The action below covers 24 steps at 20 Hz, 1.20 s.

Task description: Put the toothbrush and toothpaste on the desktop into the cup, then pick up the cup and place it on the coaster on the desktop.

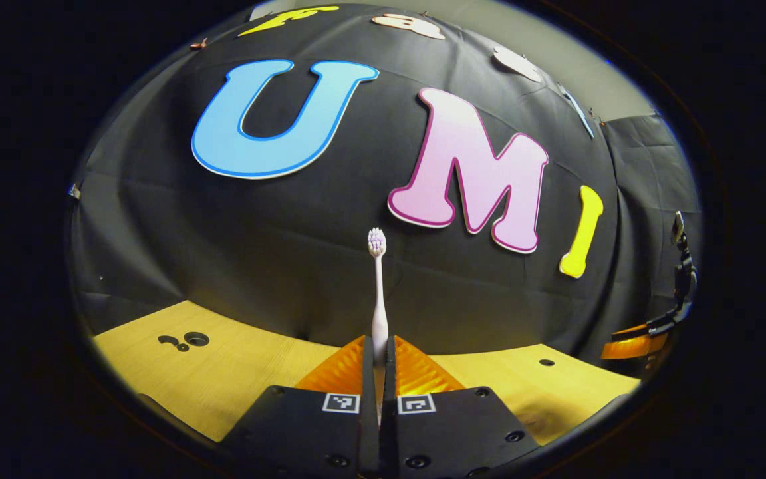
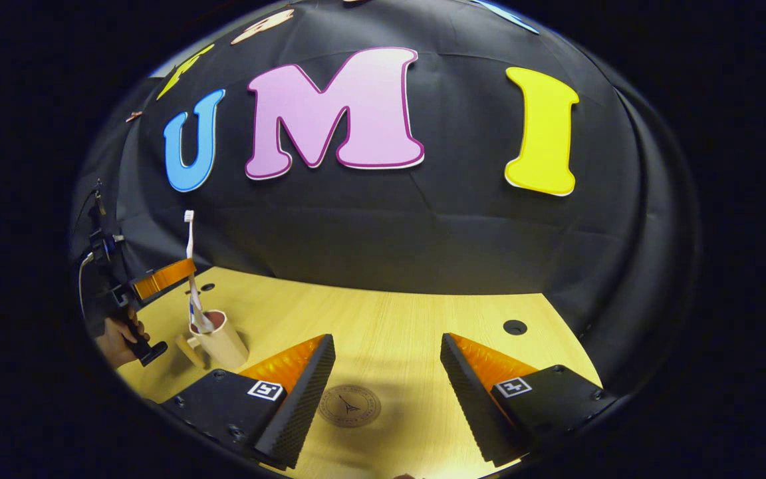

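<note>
The wooden desktop (image 2: pixel 389 319) spreads pale under both views, with the black cloth wall rising behind it. In the right gripper view the right gripper (image 2: pixel 386 372) hangs just above the desktop with its jaws spread wide and nothing between them; the round coaster (image 2: pixel 350 406) lies flat on the wood directly below the gap, nearer the left finger.

Well off to the left in that view stands the cup (image 2: pixel 220 340), tilted slightly, with a handle toward the near side and a tube, probably the toothpaste (image 2: pixel 200 318), leaning inside it. Above the cup the left gripper (image 2: pixel 170 276), held by a hand (image 2: pixel 114 339), grips the toothbrush (image 2: pixel 189 253) upright, its lower end reaching down to the cup's mouth.

In the left gripper view the left gripper (image 1: pixel 379 372) is clenched on the toothbrush (image 1: pixel 378 293), both fingers pressed against its handle; the bristled head stands straight up against the wall. Small dark holes (image 1: pixel 187 340) mark the desktop (image 1: pixel 237 372) to the left.
</note>
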### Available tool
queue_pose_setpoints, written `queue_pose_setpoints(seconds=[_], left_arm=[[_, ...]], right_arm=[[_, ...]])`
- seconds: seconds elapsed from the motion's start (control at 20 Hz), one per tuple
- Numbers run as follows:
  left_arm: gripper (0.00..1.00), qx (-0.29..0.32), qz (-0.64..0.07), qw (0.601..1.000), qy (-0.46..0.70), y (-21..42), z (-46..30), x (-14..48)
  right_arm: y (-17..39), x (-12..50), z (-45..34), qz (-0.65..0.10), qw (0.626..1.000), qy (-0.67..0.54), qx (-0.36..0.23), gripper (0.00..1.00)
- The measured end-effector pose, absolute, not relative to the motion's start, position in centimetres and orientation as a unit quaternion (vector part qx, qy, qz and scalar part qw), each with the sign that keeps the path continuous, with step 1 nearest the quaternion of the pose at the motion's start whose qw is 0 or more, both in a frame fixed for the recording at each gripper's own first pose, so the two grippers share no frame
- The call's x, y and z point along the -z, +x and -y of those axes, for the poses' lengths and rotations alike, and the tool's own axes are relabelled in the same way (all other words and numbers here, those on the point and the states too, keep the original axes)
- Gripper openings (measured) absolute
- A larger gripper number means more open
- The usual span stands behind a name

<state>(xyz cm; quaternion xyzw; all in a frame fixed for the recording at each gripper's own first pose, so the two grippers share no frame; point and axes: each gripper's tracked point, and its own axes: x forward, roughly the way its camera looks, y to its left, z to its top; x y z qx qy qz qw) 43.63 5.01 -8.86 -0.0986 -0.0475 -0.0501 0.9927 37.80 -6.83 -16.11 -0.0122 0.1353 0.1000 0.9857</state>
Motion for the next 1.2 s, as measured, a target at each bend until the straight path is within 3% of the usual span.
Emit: queue_pose_setpoints(seconds=[0.3,0.5,0.55,0.75,0.85,1.2], left_arm=[[0.09,0.1,0.047,0.993,-0.042,43.8,-3.5,12.7],[0.18,0.108,0.032,0.993,-0.026,42.8,-3.9,13.9],[0.24,0.107,0.03,0.993,-0.028,42.5,-4.2,13.9],[0.79,0.092,-0.004,0.995,-0.029,39.9,-5.8,15.0],[0.91,0.087,-0.028,0.995,-0.027,38.6,-6.3,15.4],[0.97,0.117,-0.134,0.983,-0.041,35.5,-5.2,15.6]], right_arm=[[36.4,18.8,5.7,-0.148,0.983,-0.035,-0.105,0.98],[35.2,20.3,4.6,-0.162,0.98,-0.035,-0.11,0.99],[35.0,20.4,4.5,-0.162,0.98,-0.04,-0.113,0.99],[34.4,20.3,4.8,-0.17,0.979,-0.036,-0.111,0.98],[34.2,20.2,5.6,-0.172,0.979,-0.029,-0.101,0.98],[33.0,19.5,9.1,-0.181,0.981,-0.014,-0.071,0.98]])
